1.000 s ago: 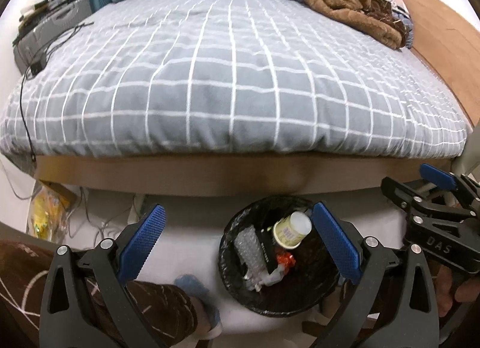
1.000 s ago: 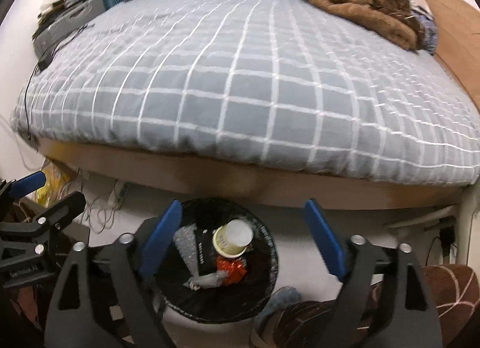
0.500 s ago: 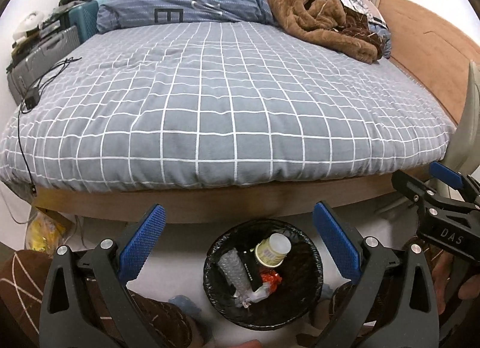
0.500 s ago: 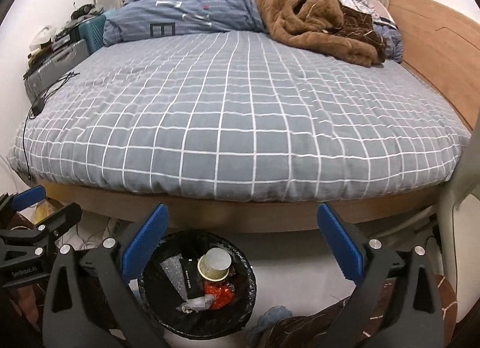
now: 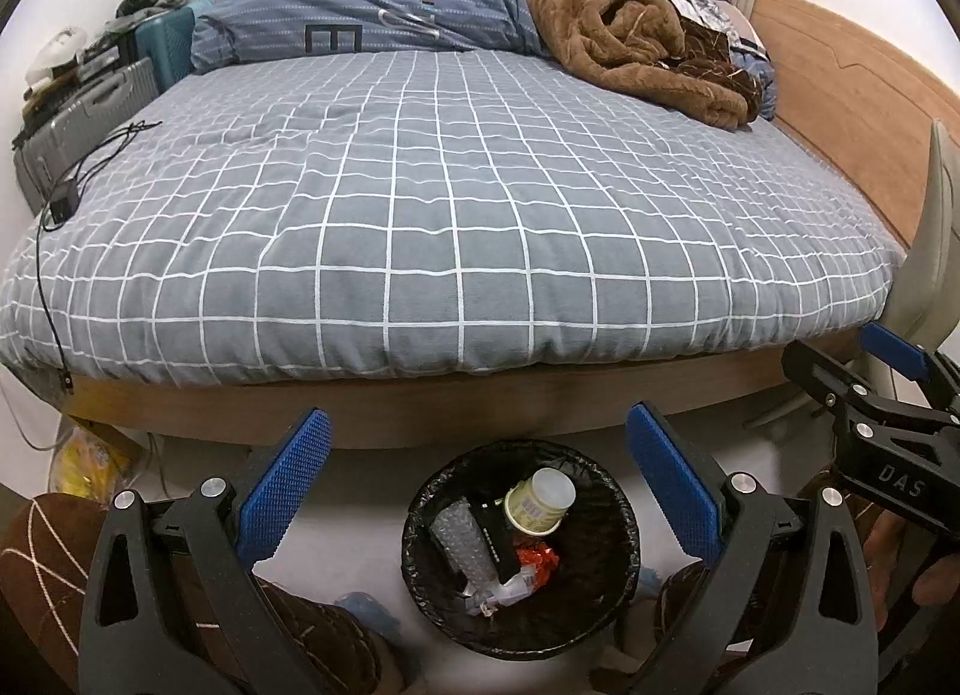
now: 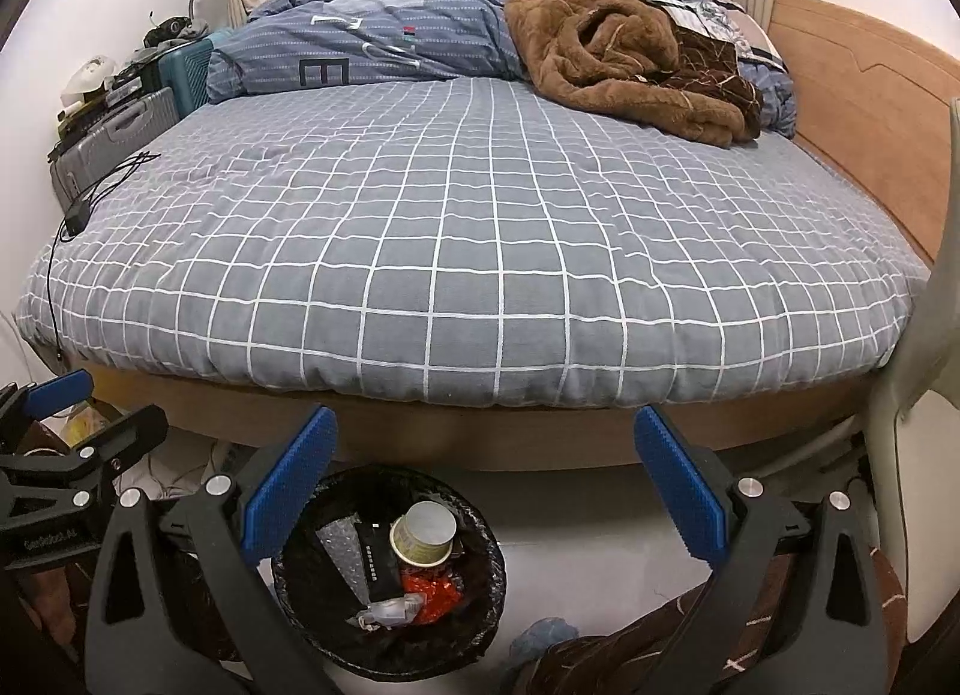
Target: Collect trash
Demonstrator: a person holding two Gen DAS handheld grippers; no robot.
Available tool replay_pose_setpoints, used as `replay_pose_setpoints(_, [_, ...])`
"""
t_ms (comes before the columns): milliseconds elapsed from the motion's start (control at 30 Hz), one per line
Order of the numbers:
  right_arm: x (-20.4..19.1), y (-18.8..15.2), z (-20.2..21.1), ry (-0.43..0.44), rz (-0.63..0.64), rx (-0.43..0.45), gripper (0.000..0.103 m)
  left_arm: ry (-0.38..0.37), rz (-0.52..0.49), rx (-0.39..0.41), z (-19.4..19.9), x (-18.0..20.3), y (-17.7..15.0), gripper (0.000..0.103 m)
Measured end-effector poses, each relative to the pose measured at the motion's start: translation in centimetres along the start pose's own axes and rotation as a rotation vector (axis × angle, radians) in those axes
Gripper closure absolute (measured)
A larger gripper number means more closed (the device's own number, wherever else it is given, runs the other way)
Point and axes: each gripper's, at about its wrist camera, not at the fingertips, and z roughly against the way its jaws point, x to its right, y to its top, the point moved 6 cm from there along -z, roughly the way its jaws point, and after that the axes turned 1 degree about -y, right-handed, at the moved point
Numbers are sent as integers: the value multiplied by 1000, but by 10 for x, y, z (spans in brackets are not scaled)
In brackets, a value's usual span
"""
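A round black-lined trash bin [image 5: 618, 569] stands on the floor in front of the bed; it also shows in the right wrist view [image 6: 300, 611]. In it lie a paper cup [image 5: 540, 500] [image 6: 423, 533], a red wrapper [image 5: 537, 557] [image 6: 432, 590], bubble wrap [image 5: 456, 542] [image 6: 336, 545] and a black flat item [image 6: 378, 560]. My left gripper [image 5: 477, 482] is open and empty above the bin. My right gripper [image 6: 483, 485] is open and empty, up and to the right of the bin.
A bed with a grey checked cover [image 5: 444, 203] fills the view, with a brown blanket [image 5: 636, 41] and blue duvet [image 5: 372, 17] at the back. A suitcase [image 5: 78, 113] and cable [image 5: 66, 197] lie left. A chair [image 6: 924, 371] stands right. Brown slippers [image 5: 42, 551] sit below.
Both grippers have risen and tilted up away from the bin, so the bin looks smaller and lower and more of the bed shows. Both stay open and empty.
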Motion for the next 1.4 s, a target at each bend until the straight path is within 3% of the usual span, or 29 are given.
replay_pose_setpoints(633, [-1,1,-3,2,2,-4,8,-10,30,-18,-4,-4,1,6])
replay_pose_setpoints(1400, [-5,0,-9,3,6,-10,8,1,-5,-2,-2,3,2,6])
